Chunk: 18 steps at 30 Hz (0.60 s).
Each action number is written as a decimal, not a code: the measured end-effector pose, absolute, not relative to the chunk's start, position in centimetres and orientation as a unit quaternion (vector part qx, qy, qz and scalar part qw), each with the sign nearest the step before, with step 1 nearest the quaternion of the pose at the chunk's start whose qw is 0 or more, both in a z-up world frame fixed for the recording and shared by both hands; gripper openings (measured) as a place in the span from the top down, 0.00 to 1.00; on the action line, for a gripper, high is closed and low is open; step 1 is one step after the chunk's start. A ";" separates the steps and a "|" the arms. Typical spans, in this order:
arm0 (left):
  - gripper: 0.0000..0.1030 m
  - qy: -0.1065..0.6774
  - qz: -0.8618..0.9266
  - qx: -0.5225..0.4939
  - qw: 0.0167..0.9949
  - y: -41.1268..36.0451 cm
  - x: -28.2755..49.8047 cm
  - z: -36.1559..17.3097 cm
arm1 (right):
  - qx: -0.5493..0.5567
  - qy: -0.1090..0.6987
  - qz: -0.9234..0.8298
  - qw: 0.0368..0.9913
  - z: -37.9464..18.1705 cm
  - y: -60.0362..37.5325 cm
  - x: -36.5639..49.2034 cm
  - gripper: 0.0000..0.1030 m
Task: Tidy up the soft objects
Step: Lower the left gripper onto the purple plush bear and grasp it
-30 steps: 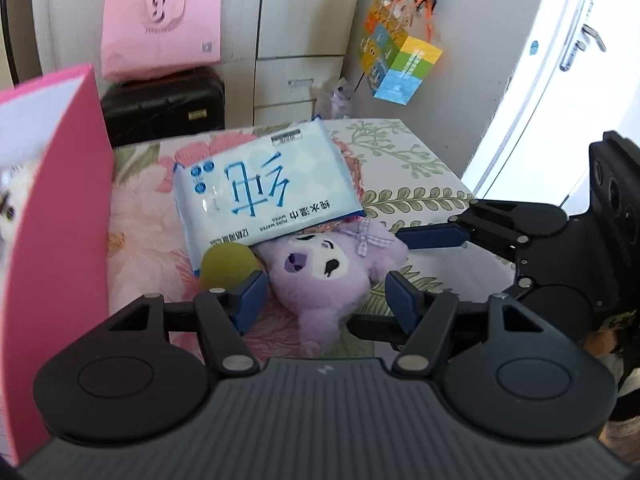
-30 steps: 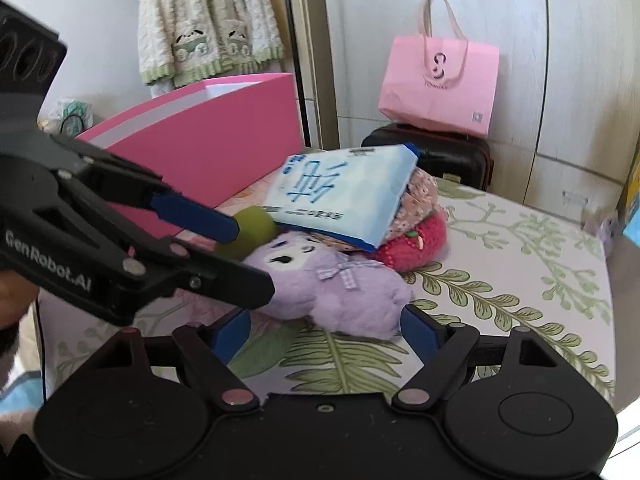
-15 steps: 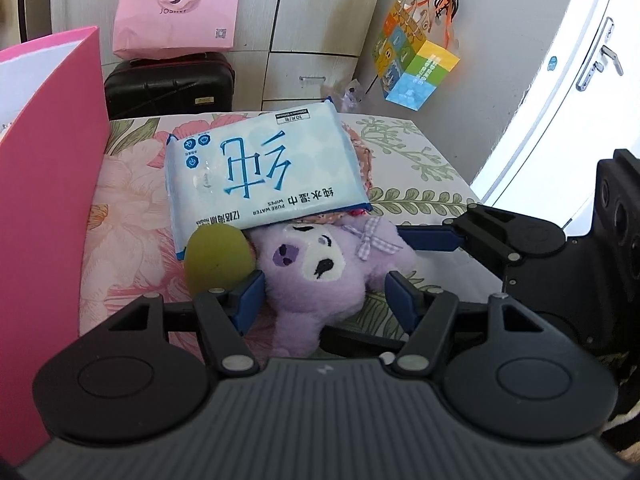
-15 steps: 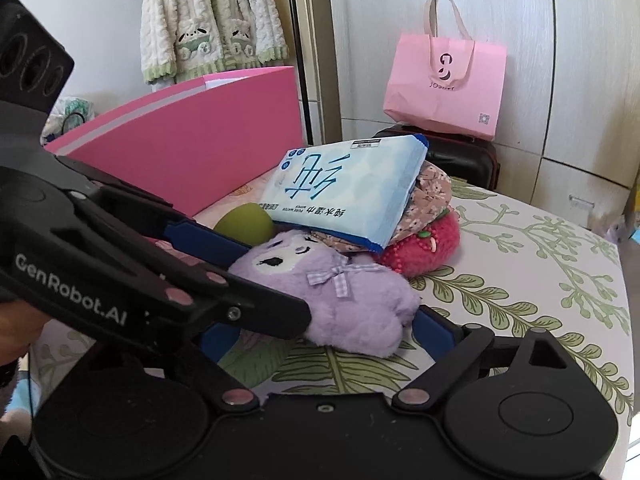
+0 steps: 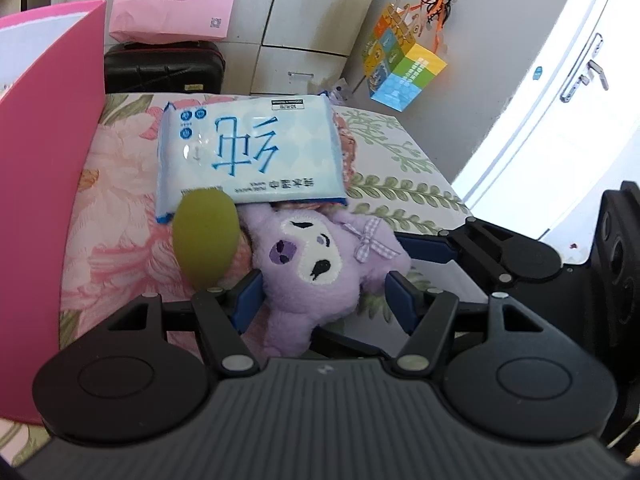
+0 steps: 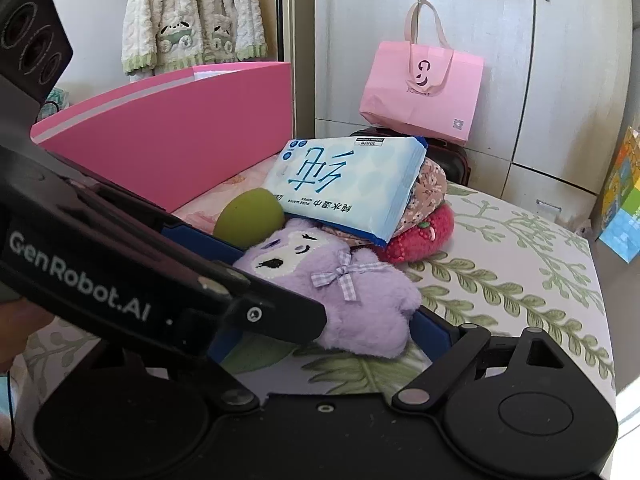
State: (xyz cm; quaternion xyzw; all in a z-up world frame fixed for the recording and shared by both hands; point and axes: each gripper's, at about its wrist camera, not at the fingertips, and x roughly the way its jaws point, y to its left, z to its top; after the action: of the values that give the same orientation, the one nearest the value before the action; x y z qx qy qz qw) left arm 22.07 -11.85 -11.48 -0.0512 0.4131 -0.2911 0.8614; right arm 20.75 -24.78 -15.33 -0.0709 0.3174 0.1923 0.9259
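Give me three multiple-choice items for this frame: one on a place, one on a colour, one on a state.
1. What is the wet wipes pack resting on?
A. A stack of soft items, its front edge over the purple plush toy's head
B. The black suitcase
C. The inside of the pink box

2. What colour is the egg-shaped soft thing beside the purple plush toy?
A. Red
B. Olive green
C. White

3. How does the left gripper stand to the plush toy?
A. Shut on it and lifting it
B. Open, with the toy between its fingers, which are not pressing it
C. Far off, with nothing between its fingers

Answers: 1 A, the right wrist view shows the pack propped on a floral item and a red one; 2 B, it is olive green in both views; 3 B, gaps show beside the toy.
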 end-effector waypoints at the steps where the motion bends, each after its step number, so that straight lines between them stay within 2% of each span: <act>1: 0.38 0.415 -0.295 -0.054 0.859 -11.7 21.9 -11.5 | -0.068 0.320 0.190 0.926 -15.4 -24.8 20.5 0.08; 8: 0.38 0.416 -0.288 -0.049 0.861 -11.6 21.8 -12.0 | -0.043 0.320 0.181 0.929 -15.8 -25.1 19.4 0.05; 11: 0.50 0.417 -0.289 -0.054 0.860 -11.5 21.8 -12.4 | -0.026 0.319 0.179 0.931 -15.8 -25.3 19.4 0.05; 18: 0.53 0.405 -0.284 -0.027 0.869 -11.8 20.3 -12.3 | -0.044 0.305 0.159 0.938 -16.0 -24.3 18.3 0.09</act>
State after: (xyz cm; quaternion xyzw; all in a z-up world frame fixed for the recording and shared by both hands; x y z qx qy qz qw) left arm 20.30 -11.83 -12.33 -0.0266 0.4047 -0.2835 0.8690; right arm 18.32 -24.32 -16.00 -0.0441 0.3050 0.1594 0.9379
